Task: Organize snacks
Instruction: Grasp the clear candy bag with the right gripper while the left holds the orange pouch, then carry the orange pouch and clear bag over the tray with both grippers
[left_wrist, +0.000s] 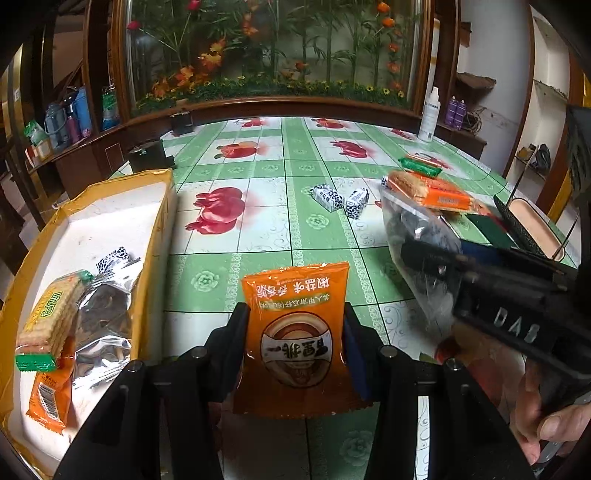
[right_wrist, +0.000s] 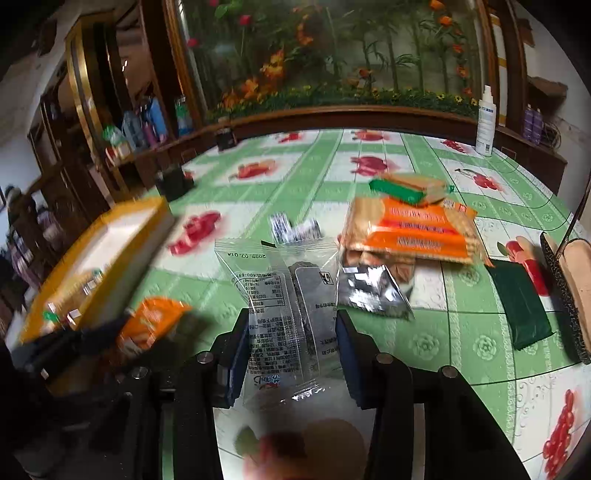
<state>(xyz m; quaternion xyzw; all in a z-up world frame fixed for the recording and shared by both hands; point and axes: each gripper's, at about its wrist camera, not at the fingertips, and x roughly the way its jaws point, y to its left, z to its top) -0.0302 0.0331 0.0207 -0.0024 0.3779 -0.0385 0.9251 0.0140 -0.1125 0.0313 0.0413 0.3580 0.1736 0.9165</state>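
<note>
My left gripper (left_wrist: 295, 317) is shut on an orange snack packet (left_wrist: 295, 332), which is held upright just above the green checked tablecloth (left_wrist: 317, 221). To its left lies a yellow box with a white inside (left_wrist: 110, 214), holding a green-ended biscuit pack (left_wrist: 51, 321), a silver foil packet (left_wrist: 103, 332), a black-and-white candy (left_wrist: 114, 258) and another orange packet (left_wrist: 48, 398). My right gripper (right_wrist: 291, 325) is shut on a clear packet with dark contents (right_wrist: 291, 295). Beyond it lie an orange biscuit pack (right_wrist: 410, 229), a green biscuit pack (right_wrist: 410, 188) and a silver packet (right_wrist: 369, 291).
Two black-and-white candies (left_wrist: 340, 199) lie mid-table. A dark green packet (right_wrist: 521, 306) and an open black case (right_wrist: 569, 288) sit at the right edge. A white spray bottle (right_wrist: 485, 122) stands at the back right, and small dark pots (left_wrist: 151, 155) at the back left.
</note>
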